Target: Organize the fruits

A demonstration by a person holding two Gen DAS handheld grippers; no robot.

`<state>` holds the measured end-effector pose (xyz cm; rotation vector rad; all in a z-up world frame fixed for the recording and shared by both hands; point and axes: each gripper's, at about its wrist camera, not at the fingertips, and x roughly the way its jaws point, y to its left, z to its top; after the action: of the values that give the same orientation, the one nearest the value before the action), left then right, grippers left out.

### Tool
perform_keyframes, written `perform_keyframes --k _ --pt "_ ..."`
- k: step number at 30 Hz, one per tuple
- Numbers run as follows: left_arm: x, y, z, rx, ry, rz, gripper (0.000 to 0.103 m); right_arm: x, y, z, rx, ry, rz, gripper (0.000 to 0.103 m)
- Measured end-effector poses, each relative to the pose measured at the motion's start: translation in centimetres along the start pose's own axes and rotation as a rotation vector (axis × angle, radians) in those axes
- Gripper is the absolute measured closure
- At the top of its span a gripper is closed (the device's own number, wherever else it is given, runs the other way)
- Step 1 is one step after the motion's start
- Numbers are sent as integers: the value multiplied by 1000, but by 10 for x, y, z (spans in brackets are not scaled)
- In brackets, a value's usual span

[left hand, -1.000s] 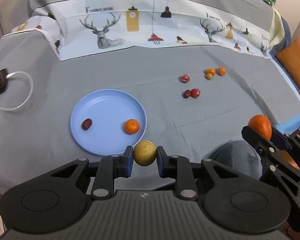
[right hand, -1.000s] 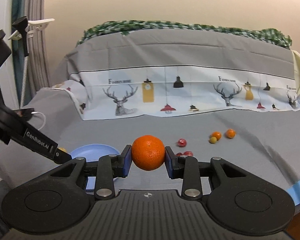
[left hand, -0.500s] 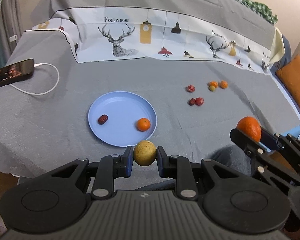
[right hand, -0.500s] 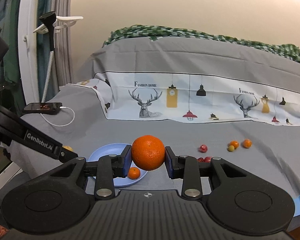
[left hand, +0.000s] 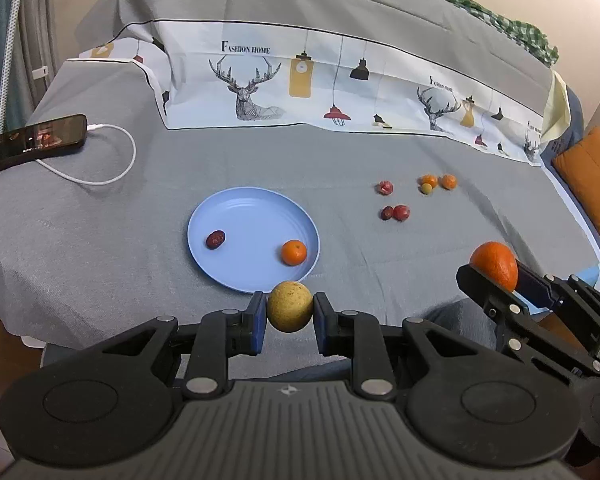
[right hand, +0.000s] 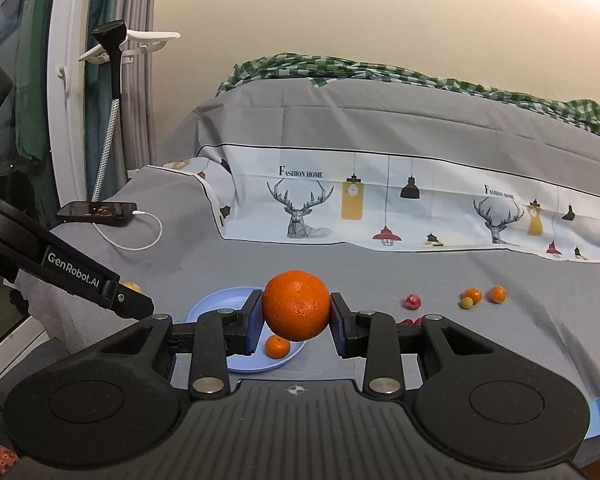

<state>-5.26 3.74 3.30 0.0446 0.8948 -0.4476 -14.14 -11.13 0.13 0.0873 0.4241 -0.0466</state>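
Note:
My left gripper [left hand: 289, 314] is shut on a round yellow fruit [left hand: 289, 305], held near the table's front edge just in front of the blue plate [left hand: 256, 208]. The plate holds a small orange [left hand: 294, 252] and a dark red date [left hand: 215, 239]. My right gripper [right hand: 296, 318] is shut on a large orange [right hand: 297, 305]; it also shows in the left wrist view [left hand: 494, 266], off the table's front right. Loose on the grey cloth lie red fruits [left hand: 397, 213], another red fruit [left hand: 385, 187] and small orange and yellow fruits [left hand: 436, 182].
A phone [left hand: 34, 142] with a white cable [left hand: 112, 168] lies at the far left of the table. A printed deer cloth [left hand: 340, 92] drapes the raised back. An orange cushion [left hand: 596, 180] sits at the right. A stand [right hand: 114, 80] rises at the left.
Both grippers have pulled back and risen away from the table, each still holding its fruit. The plate and loose fruits have not moved.

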Motion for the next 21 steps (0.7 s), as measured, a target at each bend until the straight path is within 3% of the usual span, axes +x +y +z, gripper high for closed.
perform_keyframes --k 21 --pt "8 3 5 -2 -1 -3 76 11 -1 -2 1 36 12 67"
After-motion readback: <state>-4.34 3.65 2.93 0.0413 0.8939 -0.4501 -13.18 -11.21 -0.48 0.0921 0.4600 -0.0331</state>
